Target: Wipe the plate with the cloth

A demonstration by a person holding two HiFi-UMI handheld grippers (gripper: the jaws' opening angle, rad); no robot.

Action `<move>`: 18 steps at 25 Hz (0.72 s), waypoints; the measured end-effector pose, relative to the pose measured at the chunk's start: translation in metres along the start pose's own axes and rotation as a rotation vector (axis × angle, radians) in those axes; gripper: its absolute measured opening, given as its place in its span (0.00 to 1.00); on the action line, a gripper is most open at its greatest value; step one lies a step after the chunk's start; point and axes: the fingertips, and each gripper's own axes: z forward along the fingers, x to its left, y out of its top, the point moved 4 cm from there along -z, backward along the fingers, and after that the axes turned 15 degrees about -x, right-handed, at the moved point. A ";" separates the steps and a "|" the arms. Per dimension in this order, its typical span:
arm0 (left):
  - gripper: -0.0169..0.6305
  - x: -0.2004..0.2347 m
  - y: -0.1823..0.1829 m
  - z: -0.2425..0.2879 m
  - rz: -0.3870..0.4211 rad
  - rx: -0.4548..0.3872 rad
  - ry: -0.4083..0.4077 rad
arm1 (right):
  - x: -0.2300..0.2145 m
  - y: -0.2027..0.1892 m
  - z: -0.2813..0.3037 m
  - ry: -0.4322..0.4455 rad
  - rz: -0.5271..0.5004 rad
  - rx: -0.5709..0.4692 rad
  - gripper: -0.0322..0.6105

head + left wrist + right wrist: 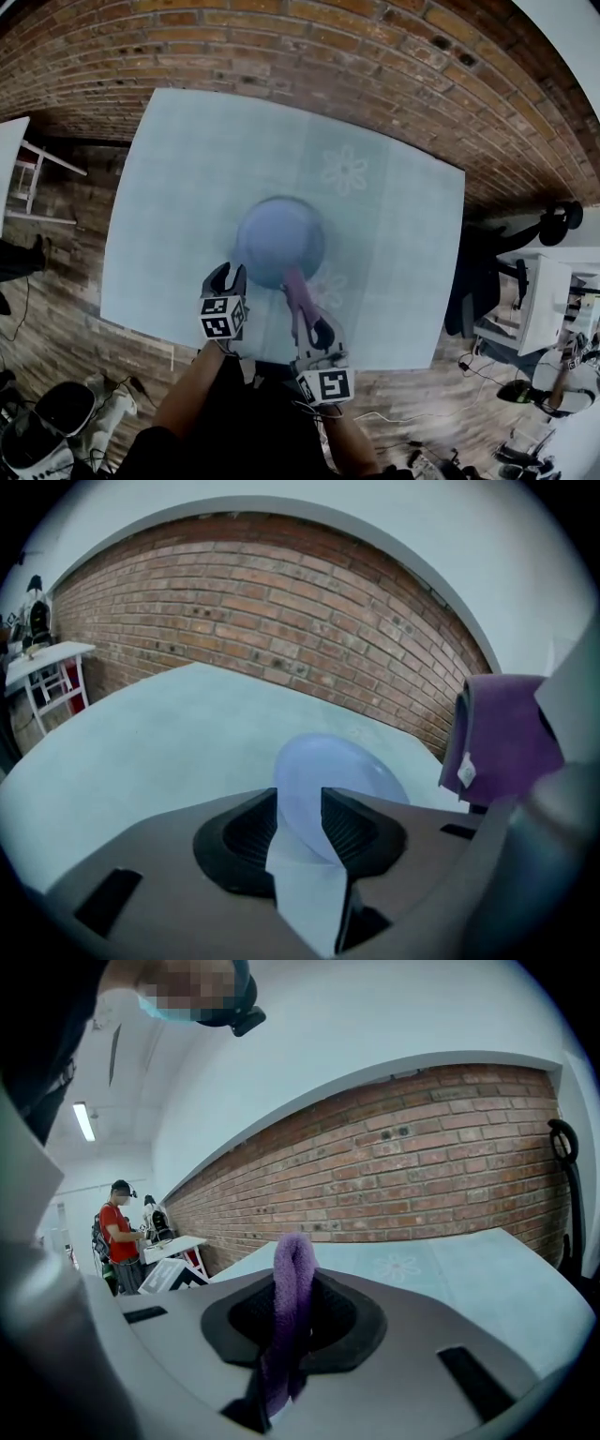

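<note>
A pale blue plate (279, 242) lies near the middle of the light table (178, 187). My left gripper (228, 278) hovers at the plate's near left edge with its jaws open. In the left gripper view the plate (328, 775) shows through the gap of that gripper (300, 803), and the pads do not press on it. My right gripper (311, 323) is shut on a purple cloth (298, 289), which hangs out over the plate's near rim. The right gripper view shows the cloth (293, 1274) folded and pinched in that gripper (291, 1312). The cloth (502, 738) also shows at the right of the left gripper view.
The table cover bears faint flower prints (345, 170). A brick wall (281, 602) runs behind the table. White desks and a chair stand off to the right (539, 300). A person in a red shirt (117, 1232) stands far off by a white table (173, 1246).
</note>
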 end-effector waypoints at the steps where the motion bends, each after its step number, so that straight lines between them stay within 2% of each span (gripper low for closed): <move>1: 0.25 0.003 -0.005 0.006 -0.006 0.018 0.004 | 0.000 -0.003 0.002 0.002 -0.004 0.003 0.15; 9: 0.27 0.014 -0.027 0.040 -0.035 0.085 0.042 | 0.002 -0.023 0.009 -0.001 0.045 0.029 0.15; 13: 0.27 0.012 -0.034 0.051 0.018 0.103 0.028 | -0.003 -0.027 0.009 0.007 0.031 0.052 0.15; 18: 0.18 0.020 -0.038 0.061 0.022 0.110 0.021 | -0.009 -0.032 0.009 -0.007 0.026 0.047 0.15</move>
